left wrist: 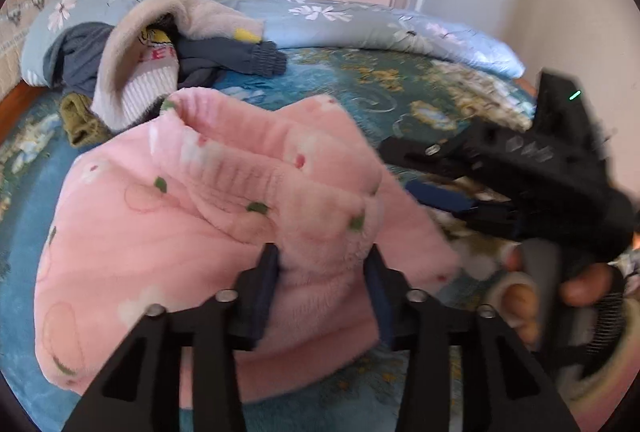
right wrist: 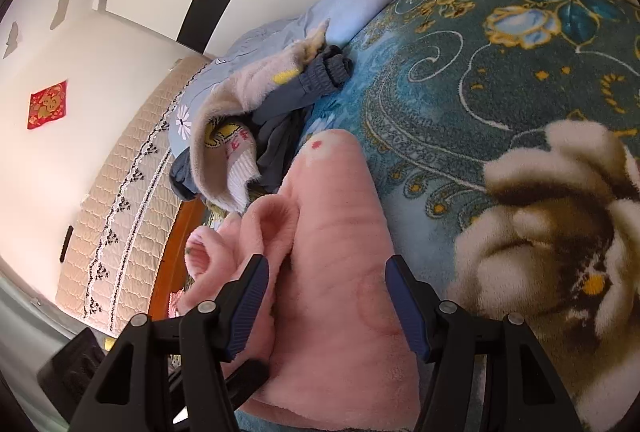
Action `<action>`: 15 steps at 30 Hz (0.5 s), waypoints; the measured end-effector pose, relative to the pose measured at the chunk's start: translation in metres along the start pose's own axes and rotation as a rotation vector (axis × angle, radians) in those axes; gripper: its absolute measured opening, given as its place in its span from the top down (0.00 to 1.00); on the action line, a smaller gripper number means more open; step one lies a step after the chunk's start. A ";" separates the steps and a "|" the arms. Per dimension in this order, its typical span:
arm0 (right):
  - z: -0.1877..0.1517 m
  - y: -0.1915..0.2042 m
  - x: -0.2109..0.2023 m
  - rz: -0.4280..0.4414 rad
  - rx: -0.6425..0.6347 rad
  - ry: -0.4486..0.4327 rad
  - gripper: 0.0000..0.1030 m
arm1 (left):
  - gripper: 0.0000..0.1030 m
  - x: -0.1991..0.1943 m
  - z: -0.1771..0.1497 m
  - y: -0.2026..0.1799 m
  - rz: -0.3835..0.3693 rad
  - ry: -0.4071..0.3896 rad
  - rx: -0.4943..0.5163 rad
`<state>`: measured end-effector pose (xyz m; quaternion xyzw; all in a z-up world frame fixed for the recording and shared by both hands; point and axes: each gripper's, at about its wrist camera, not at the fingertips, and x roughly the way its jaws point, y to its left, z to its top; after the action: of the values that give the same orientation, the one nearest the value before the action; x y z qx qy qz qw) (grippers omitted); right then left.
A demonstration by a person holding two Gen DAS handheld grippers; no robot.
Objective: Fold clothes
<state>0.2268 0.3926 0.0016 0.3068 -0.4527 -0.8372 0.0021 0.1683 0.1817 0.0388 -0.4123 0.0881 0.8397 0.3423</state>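
- Fleece, pink, lies bunched on the blanket in the left wrist view, right ahead of the left claw; its jaws are partly spread with a thick fold of the fleece between them; whether the pads press on that fold I cannot tell, though the fabric fills the gap
- Same view: the right claw comes in from the right, just beside the fleece's right edge, a hand on its grip; its blue pad sits close to the cloth, contact unclear; other clothes lie heaped well behind, against the quilt
- Right wrist view: the fleece runs away from the right claw, long axis roughly along the fingers, toward the clothes heap; jaws stand wide, straddling the cloth with a gap at each pad, so nothing is pinched
- Same view: a rolled cuff or hem sits left of the near pad; the blanket spreads to the right
- Judged: both claws are at the near end of the fleece; the left is the more deeply engaged, so the next fold likely turns on the right claw closing on its edge first
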 end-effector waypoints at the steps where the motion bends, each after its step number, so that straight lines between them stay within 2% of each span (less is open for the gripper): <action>1: 0.000 0.000 -0.001 0.000 -0.005 -0.002 0.37 | 0.50 -0.008 0.000 0.003 -0.011 -0.015 -0.003; 5: 0.000 0.005 -0.005 0.014 -0.031 -0.020 0.37 | 0.48 -0.037 0.001 0.019 -0.039 -0.074 -0.026; 9: -0.003 0.022 -0.017 0.032 -0.113 -0.073 0.36 | 0.47 -0.050 -0.001 0.075 0.052 -0.123 -0.191; 12: -0.008 0.048 -0.020 0.046 -0.213 -0.067 0.32 | 0.47 -0.049 -0.015 0.124 0.166 -0.083 -0.356; 13: -0.010 0.061 -0.017 0.041 -0.270 -0.049 0.30 | 0.47 -0.046 -0.022 0.138 0.181 -0.061 -0.398; 15: -0.013 0.087 -0.011 0.026 -0.389 -0.009 0.28 | 0.47 -0.043 -0.030 0.144 0.177 -0.040 -0.406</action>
<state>0.2190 0.3345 0.0676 0.2911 -0.2864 -0.9101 0.0702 0.1124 0.0395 0.0326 -0.4467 -0.0536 0.8750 0.1791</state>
